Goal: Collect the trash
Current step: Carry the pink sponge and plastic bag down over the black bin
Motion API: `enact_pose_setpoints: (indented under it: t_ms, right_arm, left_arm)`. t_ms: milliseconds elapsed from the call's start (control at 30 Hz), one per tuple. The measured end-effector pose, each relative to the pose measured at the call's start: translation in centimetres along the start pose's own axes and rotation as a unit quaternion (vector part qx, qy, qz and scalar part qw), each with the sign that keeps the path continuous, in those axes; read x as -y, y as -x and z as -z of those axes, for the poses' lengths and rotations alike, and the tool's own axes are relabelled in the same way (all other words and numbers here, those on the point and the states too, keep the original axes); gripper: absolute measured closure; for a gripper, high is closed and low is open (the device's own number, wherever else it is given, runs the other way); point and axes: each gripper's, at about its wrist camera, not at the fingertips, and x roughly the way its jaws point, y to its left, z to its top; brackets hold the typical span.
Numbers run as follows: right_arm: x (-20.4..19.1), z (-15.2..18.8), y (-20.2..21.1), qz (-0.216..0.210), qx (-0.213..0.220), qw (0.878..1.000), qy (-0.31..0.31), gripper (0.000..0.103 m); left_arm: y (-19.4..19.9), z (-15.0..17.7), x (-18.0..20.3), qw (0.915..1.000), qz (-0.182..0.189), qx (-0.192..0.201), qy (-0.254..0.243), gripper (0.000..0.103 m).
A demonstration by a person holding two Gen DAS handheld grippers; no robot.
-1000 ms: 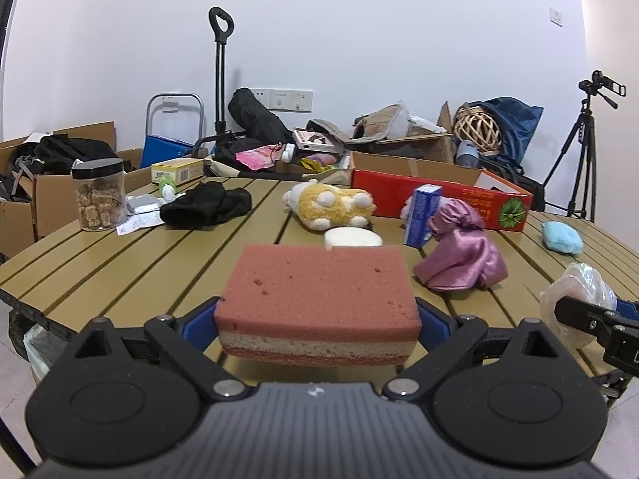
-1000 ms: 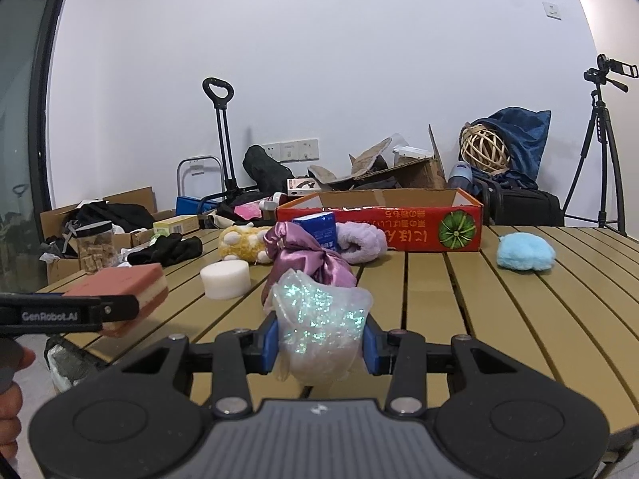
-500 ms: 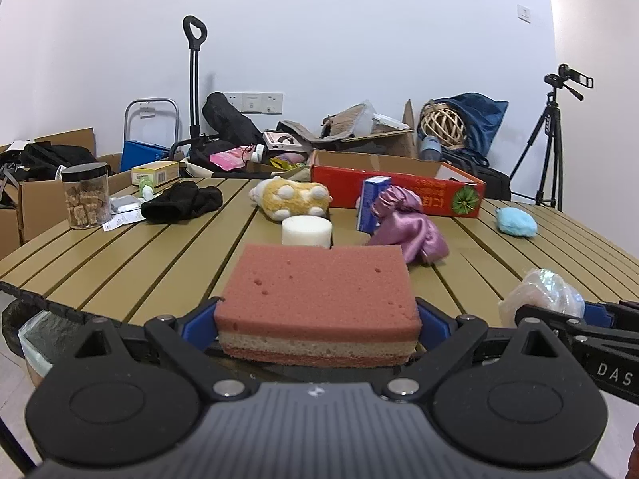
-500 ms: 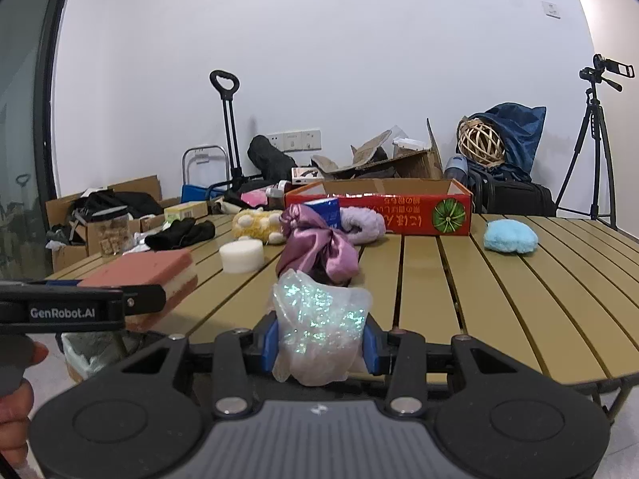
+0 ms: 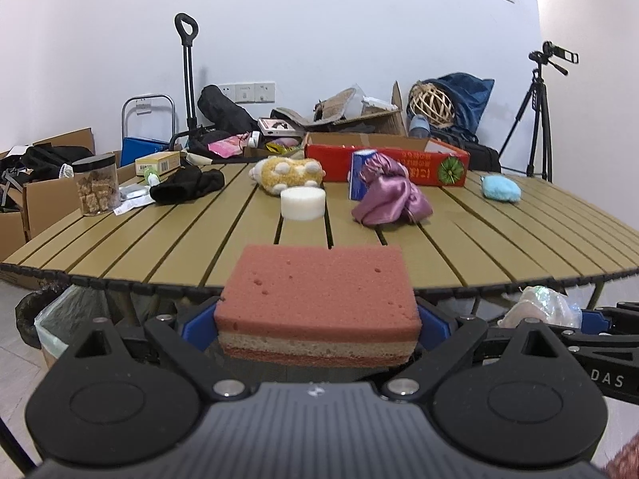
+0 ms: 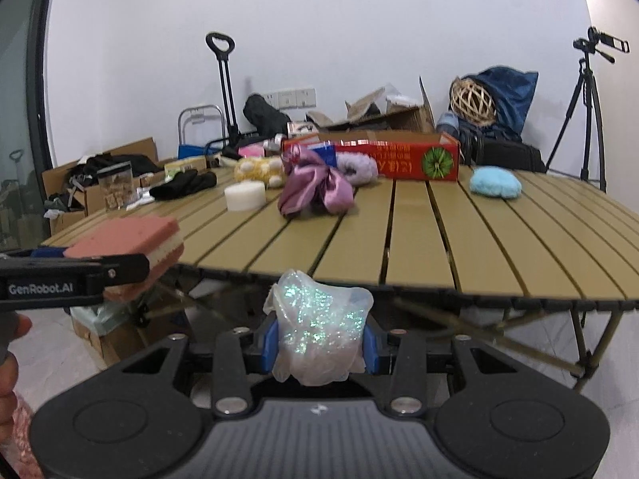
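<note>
a: why are both grippers sitting off the near edge of the table (image 5: 499, 247) rather than over it?

b: my guess is they're carrying things to the bin (image 5: 60, 319), the bag-lined one on the floor under the table's left corner. each of the 2 tools is loaded: the left gripper (image 5: 317, 325) is clamped on the pink sponge (image 5: 317, 303), gripped by its 2 short ends so it rides flat. the right gripper (image 6: 319, 343) is squeezed around a crumpled iridescent plastic bag (image 6: 319, 327), pinched at the middle so it bulges above the pads.

a: so where's the trash right now?

b: in the air, just in front of the table edge and below the tabletop level, the bag to the right of the sponge. nothing's dropped yet.

a: and what's left on the table?

b: a white foam disc (image 5: 302, 203), a purple satin cloth (image 5: 389, 195), a plush toy (image 5: 285, 173), a blue puff (image 5: 501, 189). which of those count as trash i can't tell.
</note>
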Motion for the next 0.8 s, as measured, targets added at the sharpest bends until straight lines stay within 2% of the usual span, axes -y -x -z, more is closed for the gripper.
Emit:
enact_pose_setpoints:
  t_ms: [267, 567, 800]
  right_arm:
    - [0.0, 3.1, -0.2, 0.01, -0.064, 0.998, -0.008, 0.064]
    - [0.3, 5.7, -0.8, 0.018, -0.121, 0.992, -0.005, 0.064]
    - [0.0, 7.2, -1.9, 0.024, -0.168, 0.985, 0.006, 0.064]
  left_arm:
    - [0.5, 2.8, 0.3, 0.9989, 0.005, -0.044, -0.014, 0.005]
    - [-0.5, 6.2, 0.2, 0.9937, 0.006, -0.11, -0.023, 0.006]
    - [-1.1, 7.5, 0.0, 0.99, 0.001, -0.138, -0.027, 0.006]
